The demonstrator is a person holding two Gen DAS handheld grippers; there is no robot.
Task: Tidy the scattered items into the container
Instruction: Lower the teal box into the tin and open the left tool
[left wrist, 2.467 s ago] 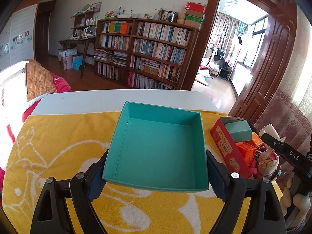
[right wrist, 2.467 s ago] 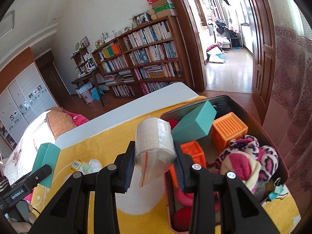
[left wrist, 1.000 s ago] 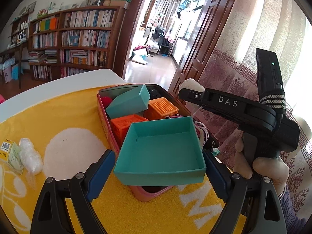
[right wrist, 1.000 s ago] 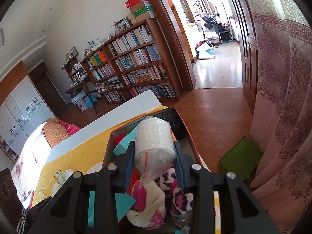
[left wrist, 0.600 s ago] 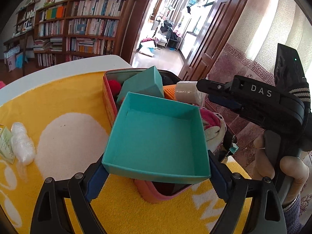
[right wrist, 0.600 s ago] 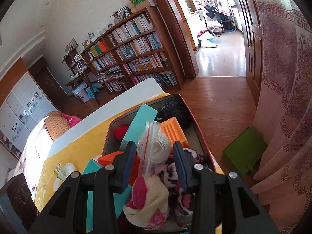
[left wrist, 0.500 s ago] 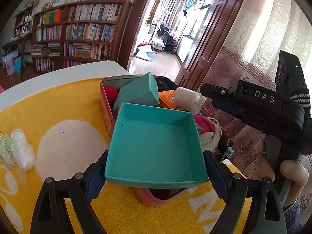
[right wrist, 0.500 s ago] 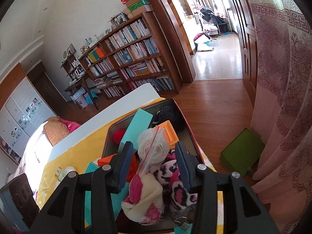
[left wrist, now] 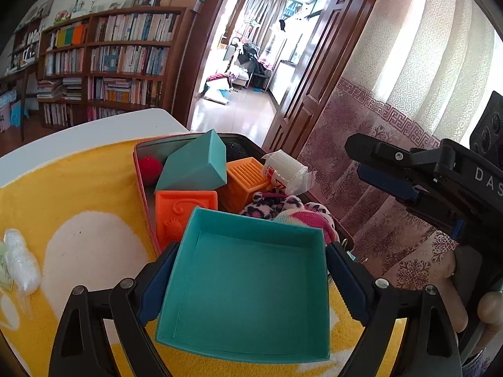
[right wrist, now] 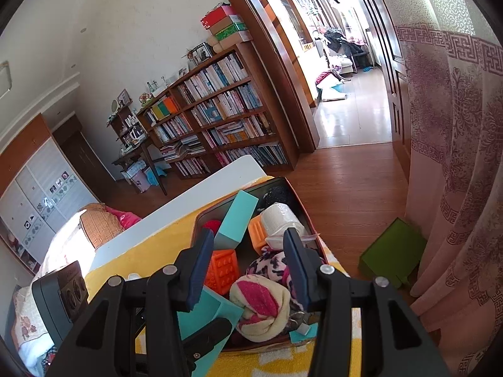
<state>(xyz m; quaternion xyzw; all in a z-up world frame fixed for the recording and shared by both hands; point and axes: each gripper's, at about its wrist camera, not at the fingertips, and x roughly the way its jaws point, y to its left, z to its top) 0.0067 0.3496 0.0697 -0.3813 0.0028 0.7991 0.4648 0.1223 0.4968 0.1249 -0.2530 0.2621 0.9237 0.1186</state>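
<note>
My left gripper (left wrist: 248, 278) is shut on an open teal box (left wrist: 251, 286) and holds it over the near end of the red tin container (left wrist: 140, 169). The container holds a teal block (left wrist: 195, 165), orange blocks (left wrist: 185, 210), a red ball (left wrist: 150, 166), spotted pink socks (left wrist: 283, 207) and a bagged bandage roll (left wrist: 284, 169). My right gripper (right wrist: 248, 260) is open and empty above the container (right wrist: 309, 220). The bandage roll (right wrist: 279, 220) lies on the orange block just beyond its fingers. The teal box (right wrist: 204, 317) shows at the lower left there.
A yellow towel (left wrist: 63, 194) covers the white table (left wrist: 94, 128). A clear plastic packet (left wrist: 20, 264) lies on the towel at the left. A green box (right wrist: 393, 251) sits on the wooden floor by the curtain (right wrist: 456, 157). A bookshelf (right wrist: 220, 119) stands behind.
My right gripper opened and dropped the bandage roll into the container, then drew back. My left gripper brought the teal box from the towel to the container's near end.
</note>
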